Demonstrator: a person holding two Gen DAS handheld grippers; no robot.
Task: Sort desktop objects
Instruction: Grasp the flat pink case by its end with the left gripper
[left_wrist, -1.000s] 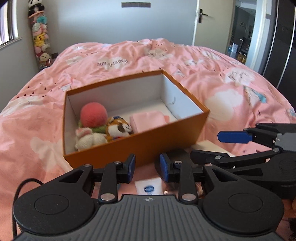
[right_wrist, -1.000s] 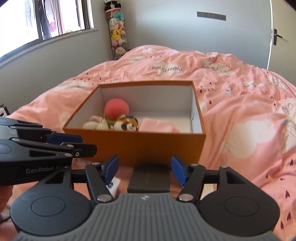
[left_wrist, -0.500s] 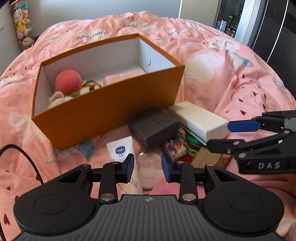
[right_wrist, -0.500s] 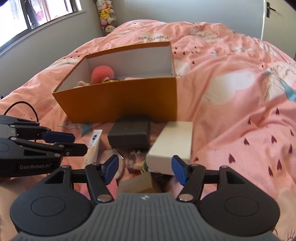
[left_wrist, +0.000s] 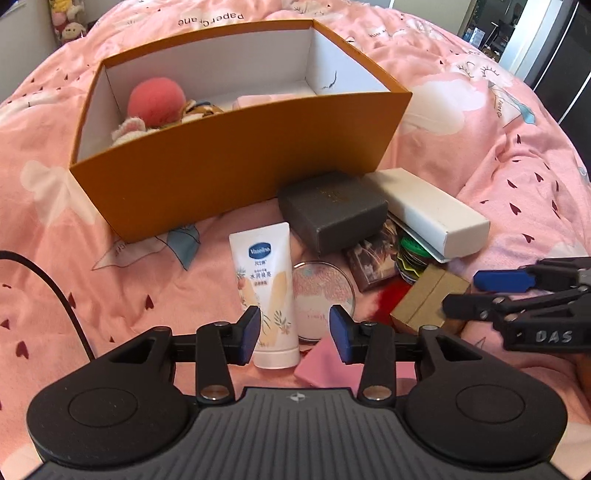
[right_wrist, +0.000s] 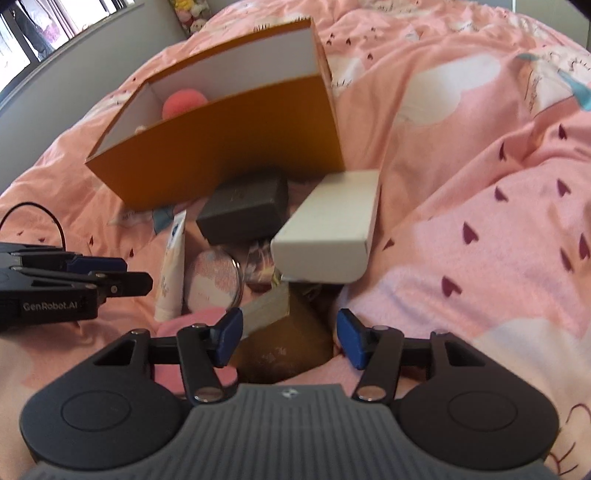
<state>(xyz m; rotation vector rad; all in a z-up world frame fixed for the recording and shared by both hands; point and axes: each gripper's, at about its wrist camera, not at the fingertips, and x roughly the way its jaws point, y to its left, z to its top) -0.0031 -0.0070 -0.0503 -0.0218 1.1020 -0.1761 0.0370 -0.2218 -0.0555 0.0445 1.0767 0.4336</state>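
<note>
Orange box (left_wrist: 236, 170); pink bedspread (left_wrist: 480, 122), maybe heart-print.

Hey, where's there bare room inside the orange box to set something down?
Right end of the orange box, past the pink folded cloth, shows bare floor. The left end is crowded: red ball and plush toys.

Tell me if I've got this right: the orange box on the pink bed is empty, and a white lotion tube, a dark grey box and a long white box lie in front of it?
Not quite: the orange box is not empty. The left wrist view shows a pink ball, small plush toys and something pale pink inside. The white lotion tube, dark grey box and long white box do lie in front of it.
</note>
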